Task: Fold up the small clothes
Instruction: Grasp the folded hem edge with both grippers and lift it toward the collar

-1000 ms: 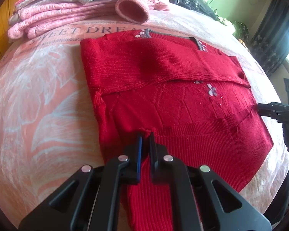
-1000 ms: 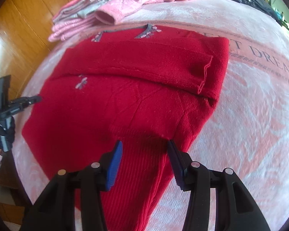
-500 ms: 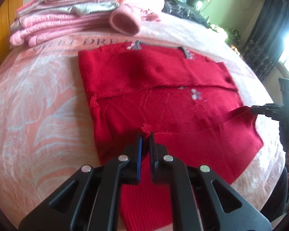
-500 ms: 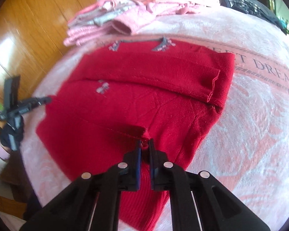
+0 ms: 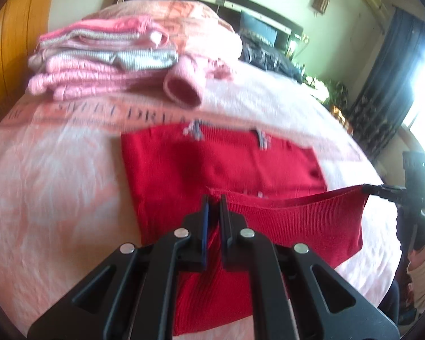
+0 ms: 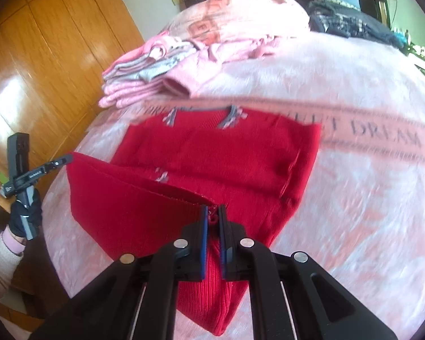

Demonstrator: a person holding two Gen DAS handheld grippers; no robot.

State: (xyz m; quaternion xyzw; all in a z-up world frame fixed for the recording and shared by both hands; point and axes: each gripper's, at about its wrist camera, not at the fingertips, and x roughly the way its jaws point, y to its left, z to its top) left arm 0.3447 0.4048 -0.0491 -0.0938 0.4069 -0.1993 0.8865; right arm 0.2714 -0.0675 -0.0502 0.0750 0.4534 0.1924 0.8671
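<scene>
**A:** Where is this fold at? Starting from the fingers.

**B:** The left gripper (image 5: 214, 202) is pinching one corner of the hem of the red sweater (image 5: 226, 170), fingers pressed nearly together with knit bunched between them. The right gripper (image 6: 212, 214) is doing the same on the other corner. The hem is hanging taut between the two, lifted off the bed (image 5: 56, 184).

**A:** So halfway?

**B:** I'd say so. The sleeves are already lying folded across the chest, and the bottom edge is up in the air but not laid over the top half yet. That last fold toward the grey-trimmed collar (image 6: 201, 109) is what's left, going by these views.

**A:** Fabric?

**B:** Ribbed knit at the hem, finer knit above, soft and floppy, sagging a little between the grips. The bedspread is looking fuzzy, pink with lettering. At the far left, a pile of pink clothes (image 5: 104, 62) is sitting folded, so some pieces seem done.
</scene>
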